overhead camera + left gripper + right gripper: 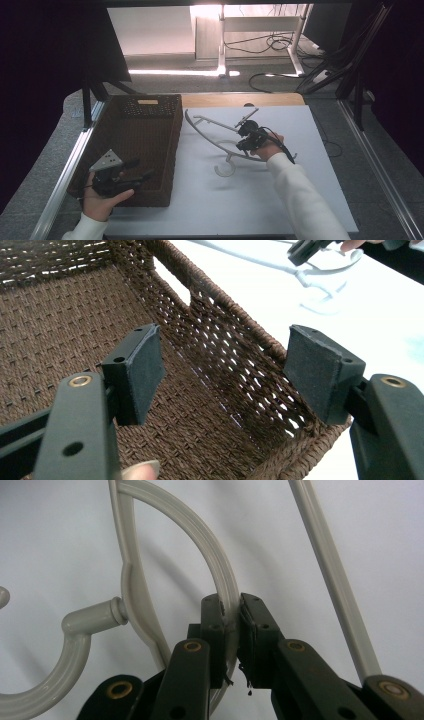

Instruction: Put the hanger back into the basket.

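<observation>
A pale grey plastic clothes hanger (212, 131) lies across the white table (240, 210), its hook (225, 169) pointing toward me. My right gripper (248, 137) is shut on the hanger's curved arm, and in the right gripper view the pads (215, 612) pinch that arm (200, 530) beside the hook's stem (75, 625). My left gripper (141, 169) is held over the near end of a brown wicker basket (150, 130). In the left gripper view it stands open (222, 372) with only the basket's floor (60, 325) behind it. The hanger (320, 277) shows beyond the basket's rim.
The basket takes up the table's left side, with a handle slot in its far wall. Metal rails (70, 165) run along both table edges. A wooden strip (240, 99) borders the back. Beyond it are desk legs and cables (280, 42) on the floor.
</observation>
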A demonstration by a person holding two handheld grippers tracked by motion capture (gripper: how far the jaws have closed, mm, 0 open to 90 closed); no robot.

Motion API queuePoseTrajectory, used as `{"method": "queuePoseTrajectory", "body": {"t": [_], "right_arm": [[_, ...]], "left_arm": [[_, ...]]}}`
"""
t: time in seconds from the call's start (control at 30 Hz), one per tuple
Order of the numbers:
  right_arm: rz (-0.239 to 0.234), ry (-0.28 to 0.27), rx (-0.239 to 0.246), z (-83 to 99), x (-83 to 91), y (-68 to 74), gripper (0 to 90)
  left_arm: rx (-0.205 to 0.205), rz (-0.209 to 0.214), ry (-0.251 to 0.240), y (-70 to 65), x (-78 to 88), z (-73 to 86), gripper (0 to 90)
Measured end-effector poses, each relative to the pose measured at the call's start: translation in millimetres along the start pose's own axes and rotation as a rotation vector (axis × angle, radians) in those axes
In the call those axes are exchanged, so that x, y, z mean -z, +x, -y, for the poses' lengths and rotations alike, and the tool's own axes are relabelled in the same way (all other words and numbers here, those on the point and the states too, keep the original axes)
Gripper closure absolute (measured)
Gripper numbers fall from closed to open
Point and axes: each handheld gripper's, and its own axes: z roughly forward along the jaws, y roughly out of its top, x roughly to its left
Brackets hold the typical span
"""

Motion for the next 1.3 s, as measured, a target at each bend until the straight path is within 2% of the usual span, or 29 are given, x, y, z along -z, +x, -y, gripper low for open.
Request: {"method": "queuePoseTrajectory", "body": {"t": [0.13,0.23,0.27,0.53,0.57,0.73,0.87,0.97,1.07,1.17,1.3], "right_arm": [[-0.013,-0.065,-0.056,-2.8,22.2,-3.6,81.7],[-0.018,-0.089,-0.075,-4.0,30.0,-3.3,81.7],[-0.026,-0.114,-0.089,-5.4,37.1,-2.7,81.7],[-0.048,-0.173,-0.138,-10.2,54.9,0.0,81.6],[-0.057,-0.189,-0.162,-11.3,57.9,0.3,81.6],[-0.074,-0.219,-0.198,-13.3,64.3,1.0,81.6],[-0.105,-0.258,-0.234,-15.9,72.0,3.2,81.6],[-0.145,-0.302,-0.277,-17.4,78.6,3.4,81.5],[-0.155,-0.319,-0.296,-17.6,80.2,3.3,81.5],[-0.179,-0.349,-0.338,-16.9,80.2,2.6,81.5],[-0.200,-0.364,-0.361,-17.2,79.4,3.2,81.5]], "left_arm": [[0.000,0.002,-0.002,-0.6,-0.3,-0.3,31.1],[0.000,0.003,-0.003,-1.0,0.1,-0.6,31.1],[0.000,0.004,-0.004,-1.3,0.2,-0.8,31.2],[-0.003,0.006,-0.006,-3.0,-0.4,-1.9,31.2],[-0.004,0.008,-0.007,-3.9,-0.6,-2.5,31.2],[-0.008,0.014,-0.008,-5.9,-1.4,-4.0,31.2],[-0.012,0.020,-0.008,-8.7,-3.4,-5.9,31.2],[-0.015,0.028,-0.010,-11.4,-5.5,-7.8,31.2],[-0.013,0.047,-0.014,-15.1,-8.7,-10.5,31.2],[-0.009,0.091,-0.028,-23.1,-16.2,-17.4,31.2],[-0.004,0.130,-0.043,-30.5,-22.7,-24.3,31.2]]}}
